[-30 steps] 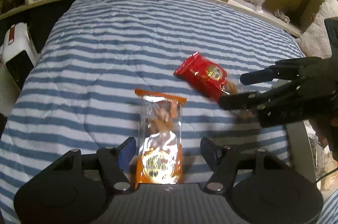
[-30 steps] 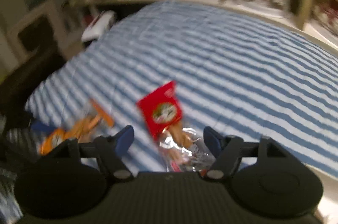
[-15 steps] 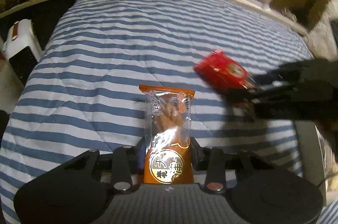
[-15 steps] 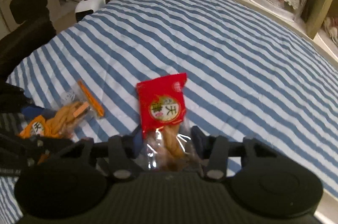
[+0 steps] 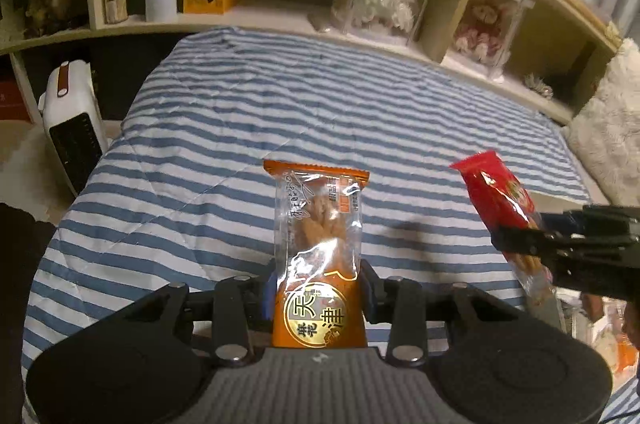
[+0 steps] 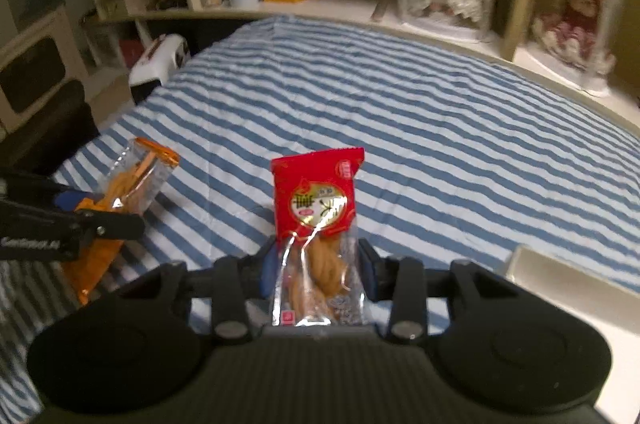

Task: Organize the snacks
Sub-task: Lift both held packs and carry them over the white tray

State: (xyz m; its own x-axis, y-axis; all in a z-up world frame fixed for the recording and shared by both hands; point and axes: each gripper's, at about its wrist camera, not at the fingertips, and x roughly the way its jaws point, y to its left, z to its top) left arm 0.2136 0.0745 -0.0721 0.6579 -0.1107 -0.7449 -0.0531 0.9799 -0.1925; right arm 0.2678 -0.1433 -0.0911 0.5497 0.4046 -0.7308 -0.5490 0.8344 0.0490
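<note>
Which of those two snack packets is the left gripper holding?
The orange snack packet, gold seal at its bottom, sits between the left gripper's jaws. The red snack packet is in the right gripper.

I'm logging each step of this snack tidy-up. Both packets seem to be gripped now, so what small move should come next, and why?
Probably carry both packets off the bed together. The left gripper has its jaws closed on the orange snack packet, and the right gripper on the red snack packet; both packets hang clear above the striped blanket. No container shows clearly, so where to set them down is uncertain.
</note>
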